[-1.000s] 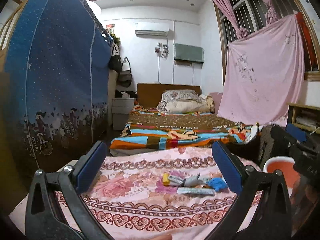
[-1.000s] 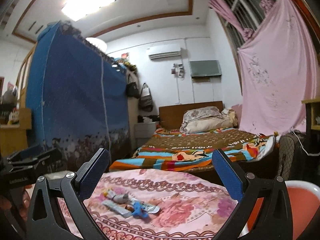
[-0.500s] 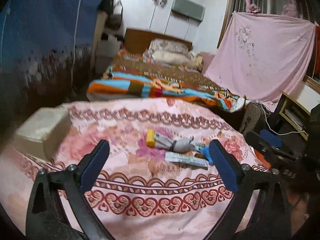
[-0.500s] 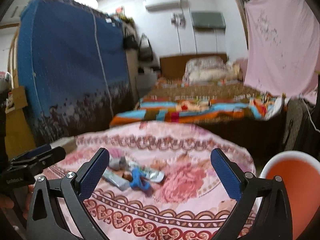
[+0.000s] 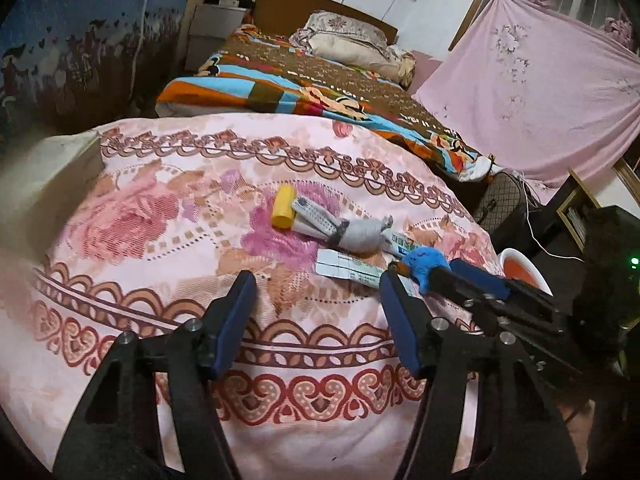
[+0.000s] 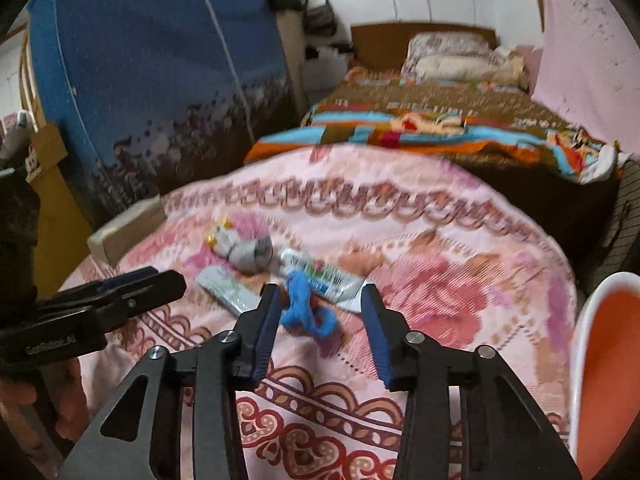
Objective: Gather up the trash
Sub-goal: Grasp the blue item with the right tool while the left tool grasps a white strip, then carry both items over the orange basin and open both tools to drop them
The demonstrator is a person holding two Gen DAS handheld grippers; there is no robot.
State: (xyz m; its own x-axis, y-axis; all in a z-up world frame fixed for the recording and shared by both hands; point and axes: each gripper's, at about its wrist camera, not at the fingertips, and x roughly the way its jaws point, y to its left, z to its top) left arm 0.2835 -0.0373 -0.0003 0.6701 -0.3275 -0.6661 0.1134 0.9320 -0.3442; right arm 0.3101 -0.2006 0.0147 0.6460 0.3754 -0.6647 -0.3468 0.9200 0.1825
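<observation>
On the pink floral cloth (image 5: 160,220), a small litter heap: flattened toothpaste tubes (image 6: 320,276), limp and light; a soft blue scrap (image 6: 304,308), best pinched mid-body. Both the right gripper (image 6: 318,312) and left gripper (image 5: 316,304) have just been closing, half-spread, pinching nothing.

Both your wrist cameras tilt down, close over the pink cloth (image 5: 168,248), sharing the trash pile (image 6: 276,276) toward twelve o'clock.

Woven floral cloth (image 5: 168,216); glossy foil tube (image 6: 320,276)
</observation>
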